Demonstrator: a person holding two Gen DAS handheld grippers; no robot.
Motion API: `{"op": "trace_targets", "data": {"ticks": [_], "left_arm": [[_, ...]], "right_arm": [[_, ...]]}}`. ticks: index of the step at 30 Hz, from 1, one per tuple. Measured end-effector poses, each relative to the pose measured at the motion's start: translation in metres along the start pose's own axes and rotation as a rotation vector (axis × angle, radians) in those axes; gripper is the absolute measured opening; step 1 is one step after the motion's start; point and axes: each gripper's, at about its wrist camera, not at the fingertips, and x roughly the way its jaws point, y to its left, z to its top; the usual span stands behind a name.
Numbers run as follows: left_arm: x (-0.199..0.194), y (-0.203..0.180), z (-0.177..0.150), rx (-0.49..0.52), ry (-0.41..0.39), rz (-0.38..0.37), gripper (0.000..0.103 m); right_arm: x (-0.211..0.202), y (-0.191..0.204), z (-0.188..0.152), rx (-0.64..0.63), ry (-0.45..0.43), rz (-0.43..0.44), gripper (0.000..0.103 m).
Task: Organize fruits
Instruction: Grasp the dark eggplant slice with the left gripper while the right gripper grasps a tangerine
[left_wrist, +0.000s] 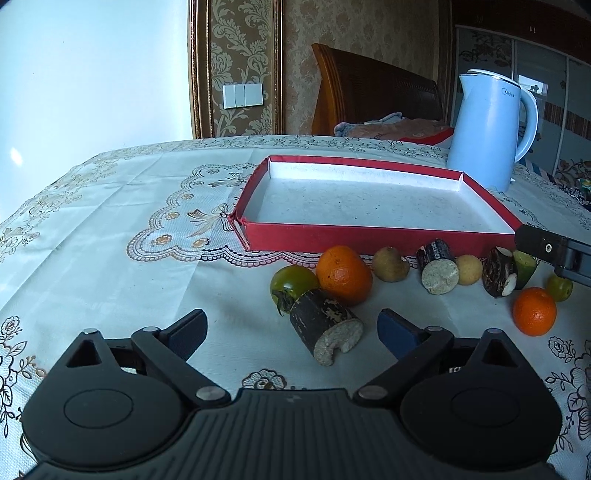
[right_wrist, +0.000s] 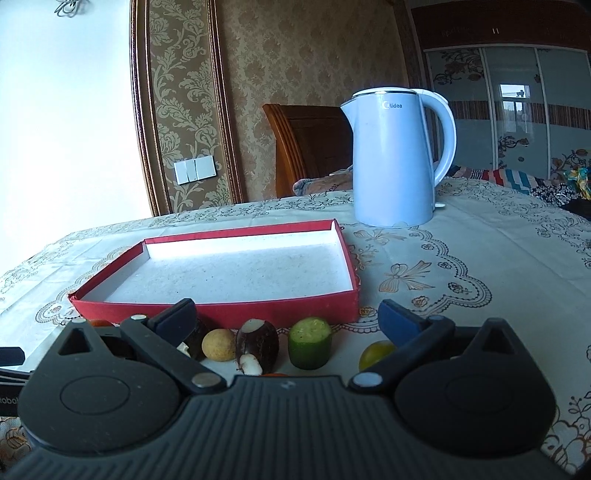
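Observation:
A red box (left_wrist: 369, 238) with a white inside stands on the table; it also shows in the right wrist view (right_wrist: 221, 312). Fruits lie in a row in front of it: a green tomato (left_wrist: 293, 282), an orange (left_wrist: 343, 275), a dark sugarcane piece (left_wrist: 325, 326), a second orange (left_wrist: 533, 311). My left gripper (left_wrist: 291, 328) is open, the cane piece lying between its fingers. My right gripper (right_wrist: 286, 319) is open above a longan (right_wrist: 218, 344), a dark cane piece (right_wrist: 257, 345) and a green cucumber piece (right_wrist: 310, 342). Its finger shows in the left wrist view (left_wrist: 546, 249).
A light blue kettle (right_wrist: 393, 158) stands behind the box at the right; it also shows in the left wrist view (left_wrist: 487, 129). A patterned tablecloth (left_wrist: 110, 229) covers the table. A wooden chair back (left_wrist: 376, 92) stands beyond the far edge.

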Motion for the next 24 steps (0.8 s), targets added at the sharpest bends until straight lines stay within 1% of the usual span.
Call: {"op": "trace_targets", "data": {"ticks": [1,3,4,7,11,13,14,19,22,24], "left_arm": [[0.002,-0.001,0.0,-0.007,0.012,-0.007,0.09],[0.006,-0.001,0.001,-0.024,0.039,-0.024,0.073],[0.009,-0.002,0.001,-0.029,0.051,-0.024,0.072],[0.009,-0.003,0.001,-0.03,0.042,-0.011,0.066],[0.009,-0.001,0.004,-0.053,0.045,-0.035,0.054],[0.011,-0.002,0.005,-0.06,0.048,-0.042,0.051],[0.011,-0.002,0.005,-0.063,0.043,-0.049,0.044],[0.013,0.003,0.004,-0.103,0.025,-0.071,0.044],[0.014,0.006,0.003,-0.12,0.021,-0.083,0.044],[0.013,0.008,0.002,-0.134,0.019,-0.094,0.044]], "right_arm": [[0.0,0.0,0.0,0.001,0.002,0.0,0.103],[0.0,-0.001,0.0,0.008,-0.001,-0.001,0.103],[-0.001,-0.002,0.0,0.013,-0.003,0.001,0.103],[0.0,-0.002,0.0,0.02,-0.002,-0.001,0.103],[0.001,-0.002,0.001,0.018,0.002,-0.001,0.103],[0.0,-0.002,0.0,0.02,0.0,0.002,0.103],[0.001,-0.002,0.0,0.021,0.001,0.004,0.103],[0.002,-0.007,0.0,0.05,0.006,0.0,0.103],[-0.004,-0.019,0.001,0.09,-0.009,-0.007,0.103],[-0.009,-0.028,0.003,0.078,-0.005,-0.024,0.103]]}}
